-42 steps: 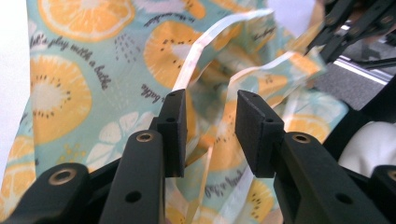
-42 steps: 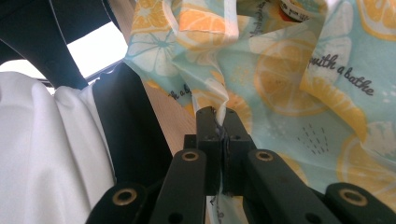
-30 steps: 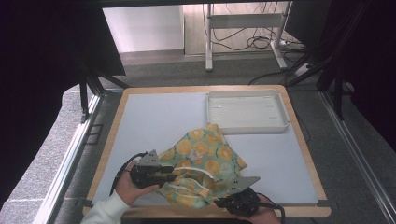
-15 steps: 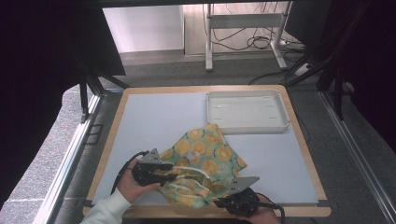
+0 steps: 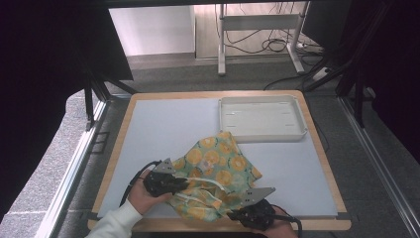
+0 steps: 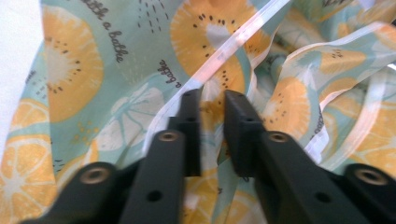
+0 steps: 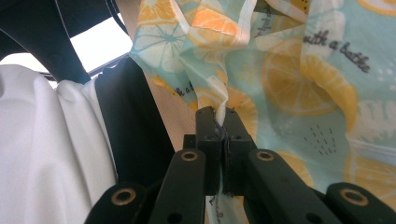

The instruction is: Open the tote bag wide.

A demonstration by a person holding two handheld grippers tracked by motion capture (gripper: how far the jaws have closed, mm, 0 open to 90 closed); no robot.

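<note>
On the near half of the table, a crumpled cloth printed with orange and lemon slices on pale green is spread, its long axis running from the near edge diagonally up toward the white tray at the far right; one corner is pointed at the tray and stops just short of it. At the left, the left gripper is held against the cloth's left edge. In the left gripper view, the words "with a bathe" are printed on the fabric in dark script and can be read twice. There the jaws have just been closing; a narrow gap is left between them, a fold of cloth beside a white trim strip is seen in that gap, and the pads are not seen pressing on it. Farther right, at the near edge of the table, the right gripper is held. In the right gripper view, its jaws are clamped together on a pinched ridge of the cloth, which rises from between them; "with a bathe" is printed at the right there too.
</note>
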